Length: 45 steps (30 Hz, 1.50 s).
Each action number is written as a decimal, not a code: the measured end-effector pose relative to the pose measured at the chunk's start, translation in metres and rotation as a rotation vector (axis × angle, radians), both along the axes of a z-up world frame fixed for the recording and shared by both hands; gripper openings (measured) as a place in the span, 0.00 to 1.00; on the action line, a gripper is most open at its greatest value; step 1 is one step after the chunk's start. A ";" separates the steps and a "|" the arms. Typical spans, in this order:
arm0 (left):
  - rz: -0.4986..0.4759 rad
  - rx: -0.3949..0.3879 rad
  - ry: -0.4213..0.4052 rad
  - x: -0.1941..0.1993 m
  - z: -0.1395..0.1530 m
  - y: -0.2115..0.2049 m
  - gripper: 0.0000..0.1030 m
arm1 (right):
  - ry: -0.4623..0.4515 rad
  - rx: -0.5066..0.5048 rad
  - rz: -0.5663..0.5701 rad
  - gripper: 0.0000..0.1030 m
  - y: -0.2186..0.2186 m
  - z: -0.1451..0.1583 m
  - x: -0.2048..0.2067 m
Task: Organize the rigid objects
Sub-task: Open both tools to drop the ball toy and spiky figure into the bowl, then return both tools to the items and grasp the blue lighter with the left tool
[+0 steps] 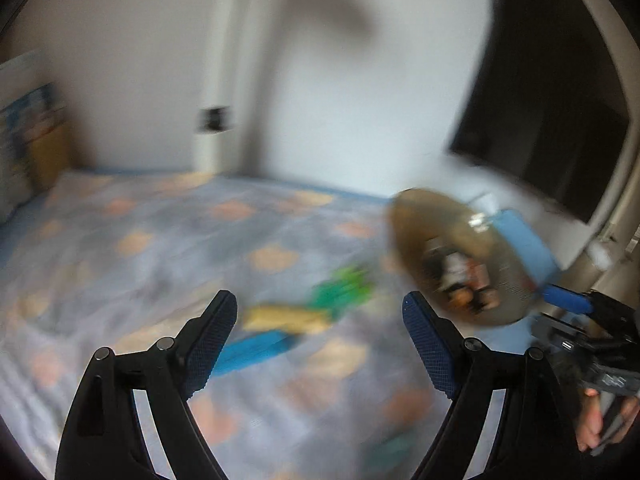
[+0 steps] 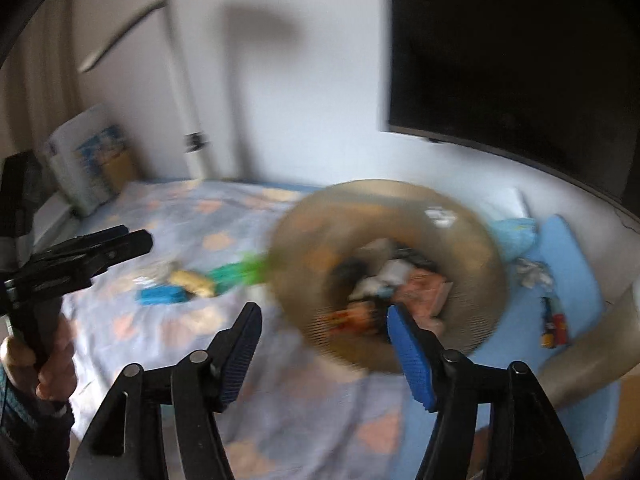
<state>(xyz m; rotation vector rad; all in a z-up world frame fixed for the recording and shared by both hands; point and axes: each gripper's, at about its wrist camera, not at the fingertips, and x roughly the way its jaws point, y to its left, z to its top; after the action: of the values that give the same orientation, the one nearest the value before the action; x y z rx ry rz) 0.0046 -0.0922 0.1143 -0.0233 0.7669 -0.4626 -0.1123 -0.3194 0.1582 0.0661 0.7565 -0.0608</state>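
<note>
Our left gripper (image 1: 320, 308) is spread wide with nothing in it, above the bed (image 1: 120, 240). Our right gripper (image 2: 324, 320) gapes too, its blue finger (image 2: 412, 360) over the round basket (image 2: 384, 272) of small things. A blurred green toy (image 2: 236, 272), yellow piece (image 2: 192, 282) and blue block (image 2: 160, 295) lie left of it.

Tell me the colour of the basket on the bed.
Tan-brown basket, clearest in the right wrist view.

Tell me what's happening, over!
Both tools open, empty. Round basket half full on the bed. Three toys loose on the sheet. Nothing blocking; picture blurry.
</note>
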 end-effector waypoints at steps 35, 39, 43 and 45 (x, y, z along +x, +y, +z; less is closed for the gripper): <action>-0.084 0.236 0.100 0.009 -0.060 0.046 0.82 | 0.201 0.098 0.102 0.79 0.096 -0.107 0.001; -0.128 0.278 0.159 0.041 -0.084 0.024 0.80 | 0.186 0.054 0.165 0.79 0.124 -0.100 0.004; -0.175 0.243 0.178 0.052 -0.099 0.004 0.80 | 0.196 -0.104 0.163 0.79 0.141 -0.108 0.010; -0.211 0.214 0.185 0.050 -0.101 -0.004 0.80 | 0.205 -0.116 0.164 0.79 0.141 -0.114 0.012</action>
<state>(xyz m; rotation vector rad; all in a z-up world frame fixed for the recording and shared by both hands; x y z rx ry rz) 0.0548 -0.0963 0.0135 0.2190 1.0029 -0.5820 -0.1001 -0.1786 0.0446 -0.1141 0.9589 0.0455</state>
